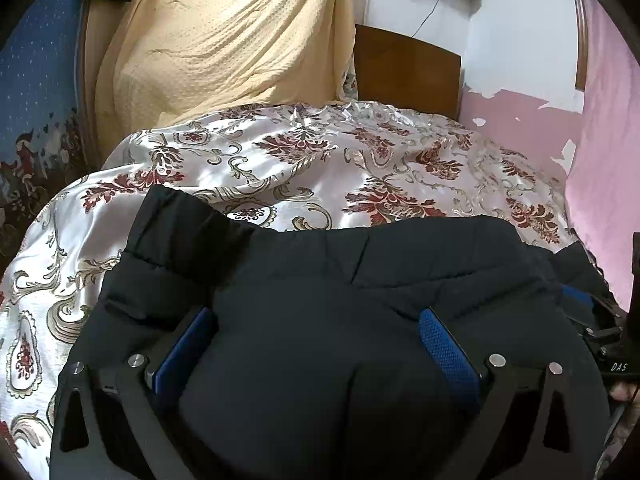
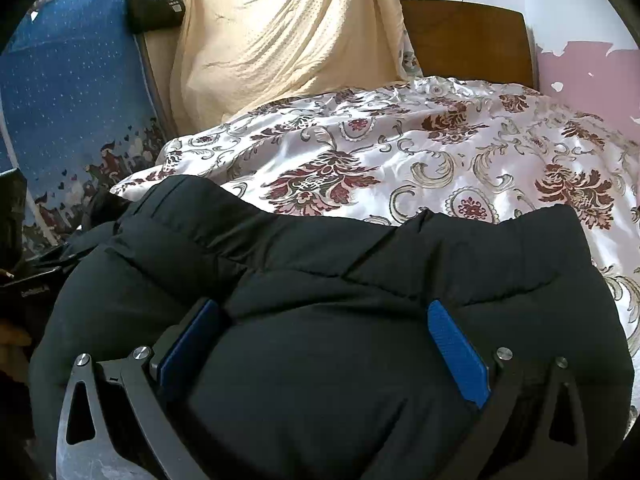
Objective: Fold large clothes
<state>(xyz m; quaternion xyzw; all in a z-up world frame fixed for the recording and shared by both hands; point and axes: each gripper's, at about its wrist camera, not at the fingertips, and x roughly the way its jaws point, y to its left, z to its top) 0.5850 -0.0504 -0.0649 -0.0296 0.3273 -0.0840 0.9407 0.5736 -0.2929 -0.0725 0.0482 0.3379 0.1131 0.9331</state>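
- A black puffer jacket (image 1: 320,300) lies bunched on the near part of a bed, on a satin bedspread (image 1: 320,160) with dark red floral figures.
- The left gripper (image 1: 320,344) stands spread wide; a bulge of the jacket fills the gap between its blue pads (image 1: 448,352), and whether they press on the cloth I cannot tell.
- The right gripper (image 2: 328,340) is likewise spread wide, its blue pads (image 2: 456,352) flanking a swell of the same jacket (image 2: 340,280).
- Behind the bed hangs a cream cloth (image 2: 280,32); beside it stands a brown headboard (image 2: 468,36).
- A blue patterned cover (image 2: 72,92) shows at the left, a small black bag (image 2: 156,10) above it.
- Pink wall (image 1: 608,140) rises at the right.
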